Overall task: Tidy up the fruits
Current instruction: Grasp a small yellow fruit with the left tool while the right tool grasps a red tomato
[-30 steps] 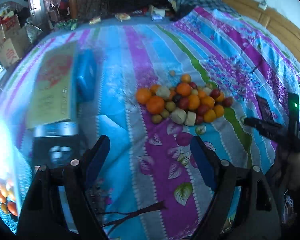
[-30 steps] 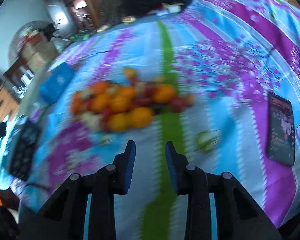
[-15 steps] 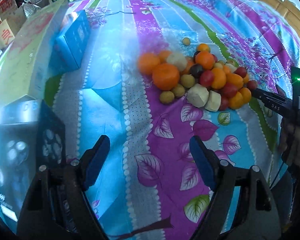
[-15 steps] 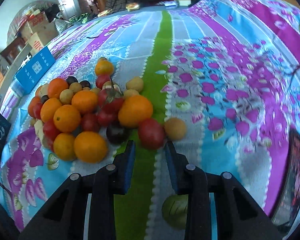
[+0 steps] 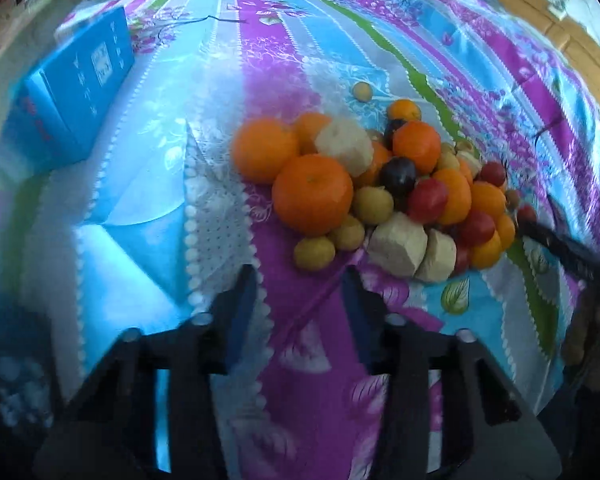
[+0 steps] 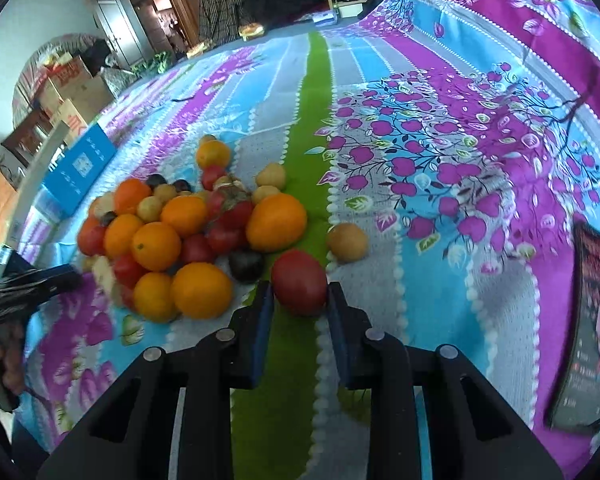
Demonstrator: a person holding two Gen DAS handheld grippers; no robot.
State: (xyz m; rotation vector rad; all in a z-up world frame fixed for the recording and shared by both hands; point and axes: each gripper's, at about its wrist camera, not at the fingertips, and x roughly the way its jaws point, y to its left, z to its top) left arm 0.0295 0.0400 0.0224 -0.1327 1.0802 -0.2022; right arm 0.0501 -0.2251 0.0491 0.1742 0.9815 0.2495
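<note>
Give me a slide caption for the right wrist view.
Right gripper shut around a red tomato beside the fruit pile on a floral bedsheet.

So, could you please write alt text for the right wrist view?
The right hand-held gripper has a red tomato between its fingertips, at the near edge of a fruit pile on a striped floral bedsheet. A small brown fruit lies apart beside it, and a blue box sits behind.

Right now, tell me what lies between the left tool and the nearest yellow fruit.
Left wrist view: only bare bedsheet between the left tool and the yellow fruit; its jaws are closing, empty.
</note>
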